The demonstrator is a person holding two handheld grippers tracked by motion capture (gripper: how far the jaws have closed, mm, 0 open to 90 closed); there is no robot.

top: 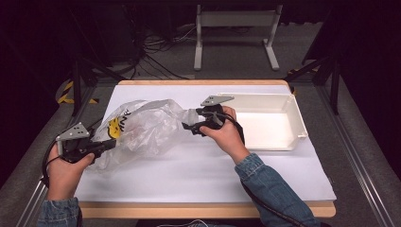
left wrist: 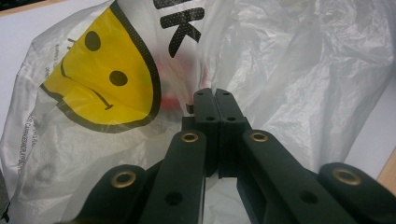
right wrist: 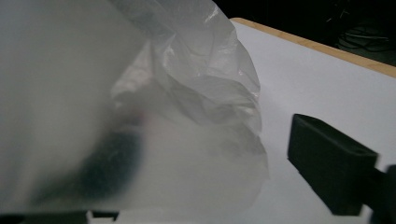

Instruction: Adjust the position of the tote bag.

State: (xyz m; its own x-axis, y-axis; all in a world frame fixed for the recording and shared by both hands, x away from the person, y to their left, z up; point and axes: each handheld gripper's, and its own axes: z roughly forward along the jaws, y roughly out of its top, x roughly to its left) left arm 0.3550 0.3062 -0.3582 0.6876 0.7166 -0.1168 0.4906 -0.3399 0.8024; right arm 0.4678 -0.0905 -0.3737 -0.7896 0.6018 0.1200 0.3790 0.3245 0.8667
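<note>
The bag (top: 142, 127) lies crumpled on the white table (top: 198, 175), left of the tray (top: 295, 118). The left gripper (top: 112, 143) pinches its near-left edge, jaws closed on film. The right gripper (top: 188, 126) has wide jaws, film draped over one. Bare table lies in front.

- The left gripper (top: 111, 143) lies low at the person's left, jaws pressed together.
- The right gripper (top: 187, 127) points left, jaws spread apart.

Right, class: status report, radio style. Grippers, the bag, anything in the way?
Left gripper shut on plastic bag. Right gripper at bag's other end, open, film draped over one jaw. White tray beside right hand, apart from bag.
</note>
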